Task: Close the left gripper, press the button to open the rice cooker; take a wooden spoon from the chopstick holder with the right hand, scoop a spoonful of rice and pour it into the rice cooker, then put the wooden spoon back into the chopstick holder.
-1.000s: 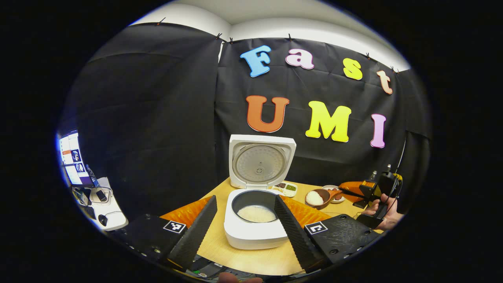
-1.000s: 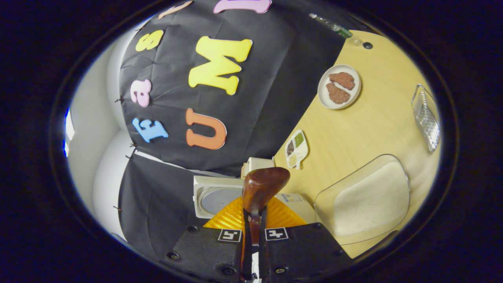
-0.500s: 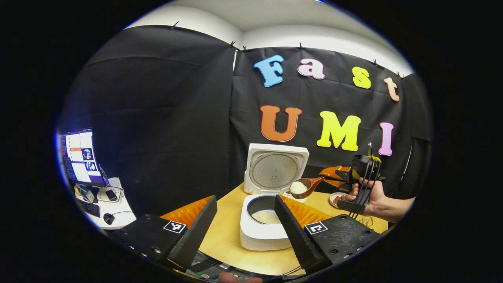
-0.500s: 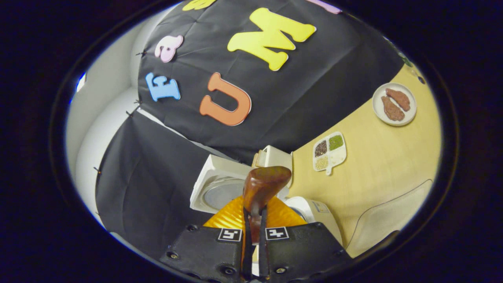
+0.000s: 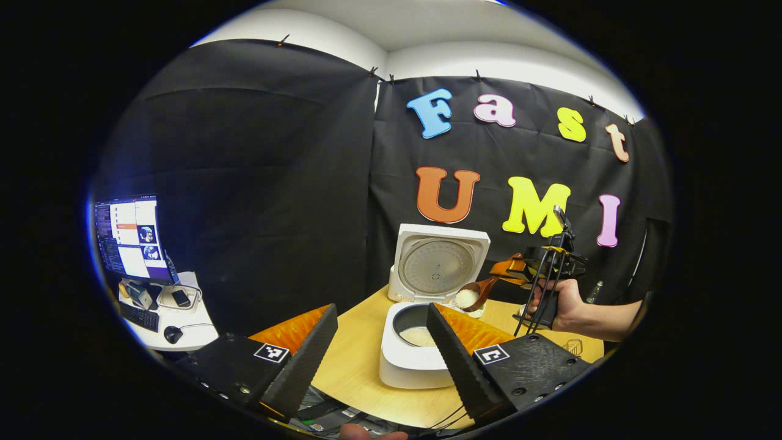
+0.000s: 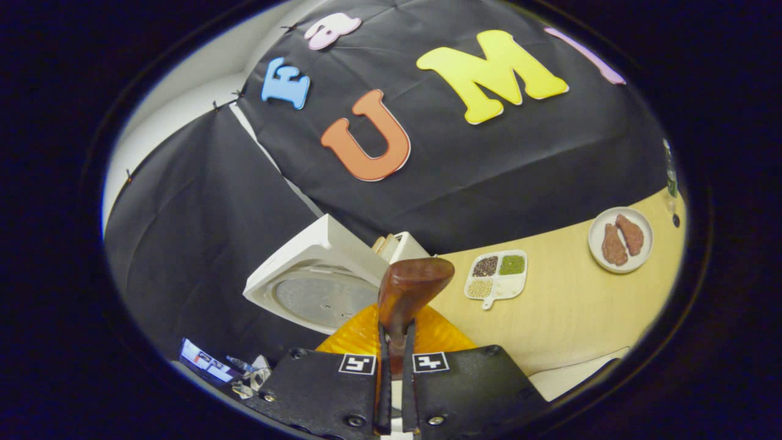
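Observation:
The white rice cooker (image 5: pixel 410 365) stands open on the wooden table, its lid (image 5: pixel 441 264) upright and rice in the dark inner pot (image 5: pixel 419 335). My left gripper (image 5: pixel 380 360) is open, and the cooker shows between its fingers, farther off. A hand holds my right gripper (image 5: pixel 512 272) to the right of the lid. It is shut on the handle of the wooden spoon (image 5: pixel 470 296), whose bowl carries white rice just above the pot's right rim. In the right gripper view the spoon (image 6: pixel 408 291) sticks forward from the shut gripper (image 6: pixel 396 360), with the lid (image 6: pixel 311 292) behind it.
A divided seasoning tray (image 6: pixel 496 275) and a plate with two pieces of meat (image 6: pixel 621 239) lie on the table (image 6: pixel 562 311). A white holder (image 6: pixel 404 247) stands behind the cooker. A side desk with a monitor (image 5: pixel 129 237) is at the far left.
The right gripper has carried the rice-filled spoon up and left from the table's right side to the cooker's rim. The right gripper view has rolled; the left gripper has drawn back slightly.

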Motion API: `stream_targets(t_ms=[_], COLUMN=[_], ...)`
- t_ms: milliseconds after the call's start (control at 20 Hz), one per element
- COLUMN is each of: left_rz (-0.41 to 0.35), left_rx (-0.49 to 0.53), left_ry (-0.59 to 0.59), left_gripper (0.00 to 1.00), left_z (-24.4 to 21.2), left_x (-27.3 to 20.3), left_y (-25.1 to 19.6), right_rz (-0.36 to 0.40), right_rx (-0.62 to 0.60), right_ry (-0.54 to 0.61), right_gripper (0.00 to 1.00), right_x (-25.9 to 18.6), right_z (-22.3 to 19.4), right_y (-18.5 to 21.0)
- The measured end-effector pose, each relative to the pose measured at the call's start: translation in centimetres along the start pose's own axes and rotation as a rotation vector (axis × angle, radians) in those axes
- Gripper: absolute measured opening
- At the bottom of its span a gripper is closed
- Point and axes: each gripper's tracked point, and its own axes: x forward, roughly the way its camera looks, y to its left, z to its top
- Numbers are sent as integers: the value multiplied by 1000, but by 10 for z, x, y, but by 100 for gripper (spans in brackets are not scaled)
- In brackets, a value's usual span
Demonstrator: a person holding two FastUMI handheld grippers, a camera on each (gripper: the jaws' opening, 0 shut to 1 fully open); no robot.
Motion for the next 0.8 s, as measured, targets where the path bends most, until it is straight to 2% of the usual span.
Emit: stream_targets(t_ms=[100, 150, 800], left_rz=[5, 7, 30], left_rx=[-9, -12, -20], left_ry=[-2, -3, -14], left_gripper=[94, 94, 94], left_z=[-1, -1, -4], left_x=[1, 0, -7], left_y=[0, 0, -5], right_rz=[1, 3, 32], right_rx=[-52, -73, -415], right_ry=[1, 3, -33], right_gripper=[11, 8, 8], right_x=[1, 2, 5], right_z=[0, -2, 4], right_y=[4, 5, 47])
